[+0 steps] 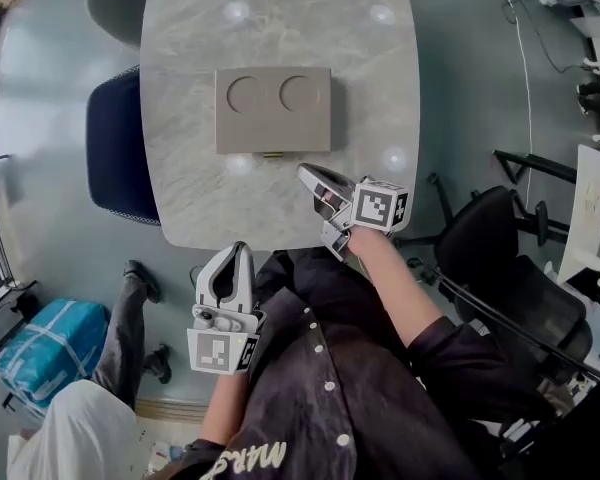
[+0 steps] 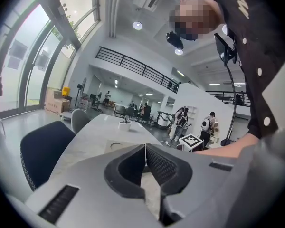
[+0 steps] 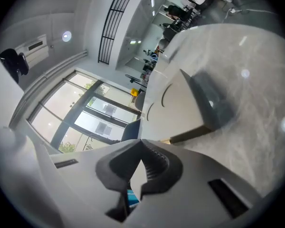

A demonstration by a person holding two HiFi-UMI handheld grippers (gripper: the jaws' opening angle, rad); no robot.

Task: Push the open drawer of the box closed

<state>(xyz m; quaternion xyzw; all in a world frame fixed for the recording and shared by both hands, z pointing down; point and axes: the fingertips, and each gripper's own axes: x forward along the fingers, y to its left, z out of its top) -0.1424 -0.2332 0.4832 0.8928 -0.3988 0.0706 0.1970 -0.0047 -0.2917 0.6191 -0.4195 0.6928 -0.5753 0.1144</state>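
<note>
A flat grey-brown box with two round recesses on top lies in the middle of the marble table. Its drawer front faces me, with a small brass knob; from above the front looks flush with the box. My right gripper hovers over the table just right of the knob and a little nearer to me, jaws shut and empty. In the right gripper view the box fills the middle, close ahead. My left gripper is held off the table's near edge by my body, shut on nothing.
A dark blue chair stands at the table's left side and a grey one at the far left. Black office chairs crowd the right. A blue bag and another person's legs are on the floor at left.
</note>
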